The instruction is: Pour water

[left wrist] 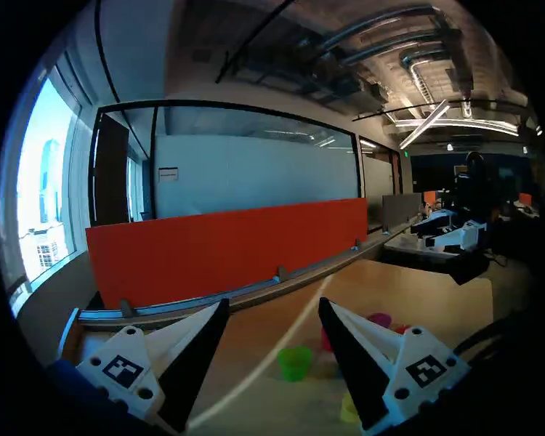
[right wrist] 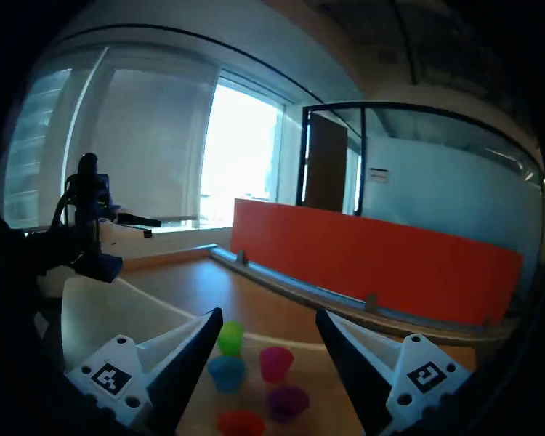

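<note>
plainly, the left gripper [left wrist: 273, 300] and right gripper [right wrist: 269, 311] both hold their fingers [right wrist: 192, 356] wide and empty short of the cups [right wrist: 276, 362] bunched on the surface [right wrist: 192, 289], so a sloppy reach risks toppling a neighbour.

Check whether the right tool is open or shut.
Open: the right tool has its fingers spread wide, gripping nothing; the pink cup sits untouched beyond.

Wooden worktop [left wrist: 418, 283] with orange divider panel [left wrist: 221, 251] along far edge, glass partition [left wrist: 258, 167], bright window [right wrist: 240, 152], exposed ceiling pipes [left wrist: 389, 36].
</note>
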The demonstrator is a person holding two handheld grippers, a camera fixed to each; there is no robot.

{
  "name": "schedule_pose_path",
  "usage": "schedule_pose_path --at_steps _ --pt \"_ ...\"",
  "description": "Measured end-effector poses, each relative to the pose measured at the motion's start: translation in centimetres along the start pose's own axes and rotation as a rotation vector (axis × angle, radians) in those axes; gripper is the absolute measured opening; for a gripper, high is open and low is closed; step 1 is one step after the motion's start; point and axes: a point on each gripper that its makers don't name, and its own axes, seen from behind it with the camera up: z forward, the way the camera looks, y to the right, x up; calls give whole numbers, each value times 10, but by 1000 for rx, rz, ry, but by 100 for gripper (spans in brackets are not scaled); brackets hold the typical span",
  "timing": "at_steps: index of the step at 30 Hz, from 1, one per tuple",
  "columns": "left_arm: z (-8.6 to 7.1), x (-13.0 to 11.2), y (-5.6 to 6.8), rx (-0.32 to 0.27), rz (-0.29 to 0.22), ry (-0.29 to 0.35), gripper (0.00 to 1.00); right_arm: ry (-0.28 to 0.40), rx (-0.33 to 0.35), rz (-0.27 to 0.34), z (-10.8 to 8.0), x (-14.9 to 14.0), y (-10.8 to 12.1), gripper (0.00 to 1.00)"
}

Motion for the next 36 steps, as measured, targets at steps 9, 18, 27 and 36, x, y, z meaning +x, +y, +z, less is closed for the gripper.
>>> schedule_pose_path --at_steps 9,18,27,36 --pt "8 -14 0 -74 33 -60 91 -64 79 -39 9 -9 -13 99" --pt "24 -29 -5 -121 62 -107 91 -119 140 -48 21 -17 -20 99" --pt "47 -54 -6 -173 91 -169 91 -199 210 -93 34 -40 -31 100" --pt "72 -80 -4 -231 110 -226 91 -264 248 -103 52 -63 -30 100"
